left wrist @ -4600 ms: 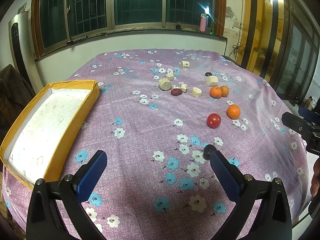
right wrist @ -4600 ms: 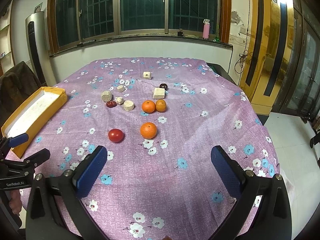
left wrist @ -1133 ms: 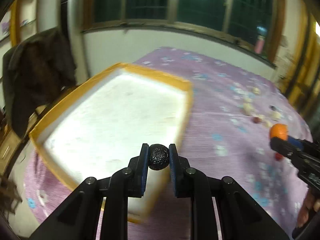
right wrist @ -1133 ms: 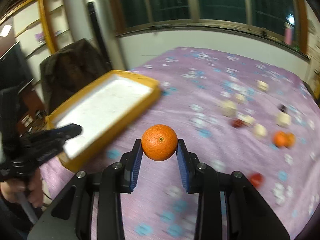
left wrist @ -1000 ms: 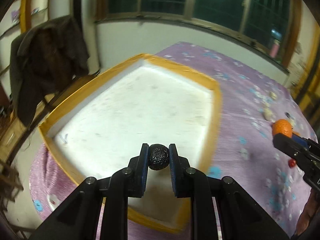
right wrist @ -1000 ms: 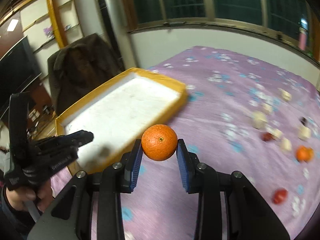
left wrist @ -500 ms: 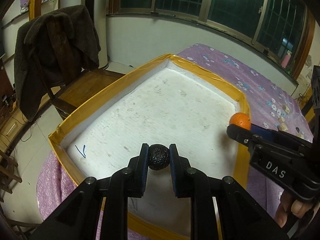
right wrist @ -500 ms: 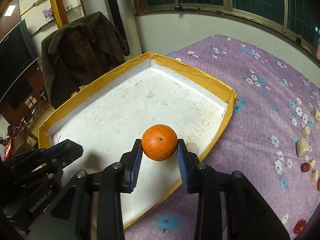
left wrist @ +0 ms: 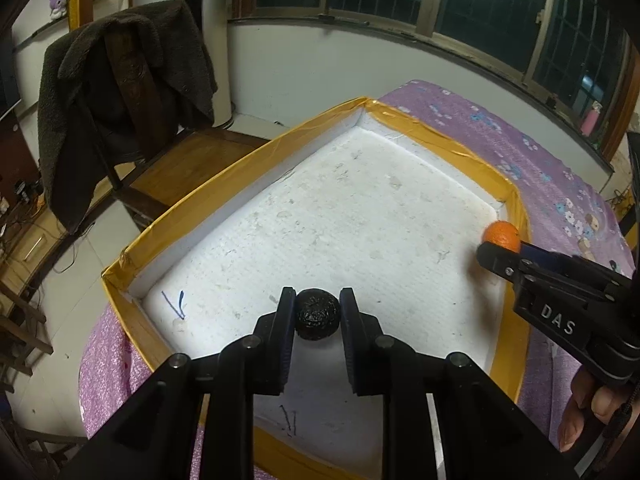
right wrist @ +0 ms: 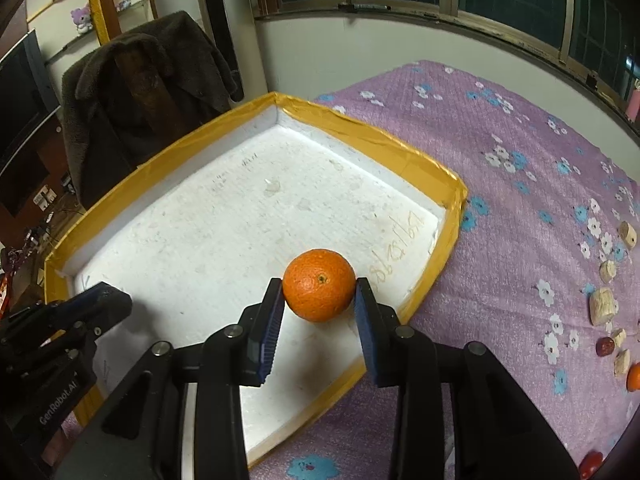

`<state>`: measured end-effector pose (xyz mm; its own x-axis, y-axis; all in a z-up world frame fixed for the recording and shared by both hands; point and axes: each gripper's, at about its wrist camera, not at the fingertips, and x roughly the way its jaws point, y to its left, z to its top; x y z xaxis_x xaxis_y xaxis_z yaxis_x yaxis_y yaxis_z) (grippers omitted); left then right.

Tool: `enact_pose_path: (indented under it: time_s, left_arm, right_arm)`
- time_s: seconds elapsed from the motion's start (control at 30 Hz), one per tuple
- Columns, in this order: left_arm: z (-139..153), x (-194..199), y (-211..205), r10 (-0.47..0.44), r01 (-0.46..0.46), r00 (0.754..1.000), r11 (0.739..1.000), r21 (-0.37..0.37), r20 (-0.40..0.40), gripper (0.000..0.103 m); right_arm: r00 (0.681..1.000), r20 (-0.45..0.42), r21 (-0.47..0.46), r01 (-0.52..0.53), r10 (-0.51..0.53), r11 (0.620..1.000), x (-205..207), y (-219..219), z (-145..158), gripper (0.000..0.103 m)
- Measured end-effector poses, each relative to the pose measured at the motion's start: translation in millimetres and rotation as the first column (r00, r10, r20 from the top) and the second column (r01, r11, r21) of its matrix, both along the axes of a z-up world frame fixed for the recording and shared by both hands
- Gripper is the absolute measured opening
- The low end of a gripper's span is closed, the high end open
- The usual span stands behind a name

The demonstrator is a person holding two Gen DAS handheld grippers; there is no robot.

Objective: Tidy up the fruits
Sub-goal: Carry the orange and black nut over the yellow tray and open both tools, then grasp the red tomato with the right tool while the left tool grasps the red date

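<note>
We hold our left gripper (left wrist: 318, 314) over the near left of the yellow-rimmed white foam tray (right wrist: 372, 136), jaws closed tight on one wrinkled black round fruit (left wrist: 318, 313), ready to drop; our right gripper (right wrist: 319, 304), over the tray's right side, clamps one round orange (right wrist: 319, 285). The tray looks empty below.

The picture's right edge cuts an orange fruit (right wrist: 634, 377) beside the pale blocks (right wrist: 602, 306); a red fruit (right wrist: 590, 465) is half-hidden.

White tray (left wrist: 352, 216) floor lies bare; yellow rim (right wrist: 448, 236) surrounds it.
</note>
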<state>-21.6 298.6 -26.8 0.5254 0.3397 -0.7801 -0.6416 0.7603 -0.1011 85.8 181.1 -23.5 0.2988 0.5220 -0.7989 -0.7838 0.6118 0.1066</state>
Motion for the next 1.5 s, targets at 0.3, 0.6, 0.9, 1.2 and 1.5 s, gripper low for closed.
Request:
enact_pose_path:
  time_s: [0.3, 0.6, 0.9, 1.2, 1.5]
  left_arm:
    - [12.2, -17.3, -4.7, 0.070, -0.071, 0.997, 0.997, 0.031, 0.012, 0.070]
    - [23.8, -24.6, -33.8, 0.118, -0.109, 0.984, 0.992, -0.069, 0.134, 0.080]
    - [17.4, 27.2, -117.1, -0.135, 0.139, 0.986, 0.990, -0.031, 0.092, 0.080]
    - [8.0, 44.6, -164.6, -0.283, 0.283, 0.959, 0.959, 0.022, 0.022, 0.080]
    - [6.1, 53.1, -181.0, -0.327, 0.327, 0.945, 0.944, 0.043, 0.009, 0.080]
  right_arm:
    - [0.998, 0.063, 0.113, 0.024, -0.031, 0.993, -12.8, -49.7, 36.1, 0.066]
    - [0.981, 0.083, 0.163, 0.162, -0.177, 0.973, -38.0, -197.9, 46.5, 0.072]
    - [0.911, 0.022, 0.075, 0.409, -0.411, 0.910, -5.2, -324.5, 11.7, 0.071]
    - [0.918, 0.017, 0.013, 0.395, -0.395, 0.918, 21.4, -305.4, -7.4, 0.059]
    - [0.916, 0.033, -0.070, 0.400, -0.399, 0.914, 35.6, -288.2, -22.9, 0.032]
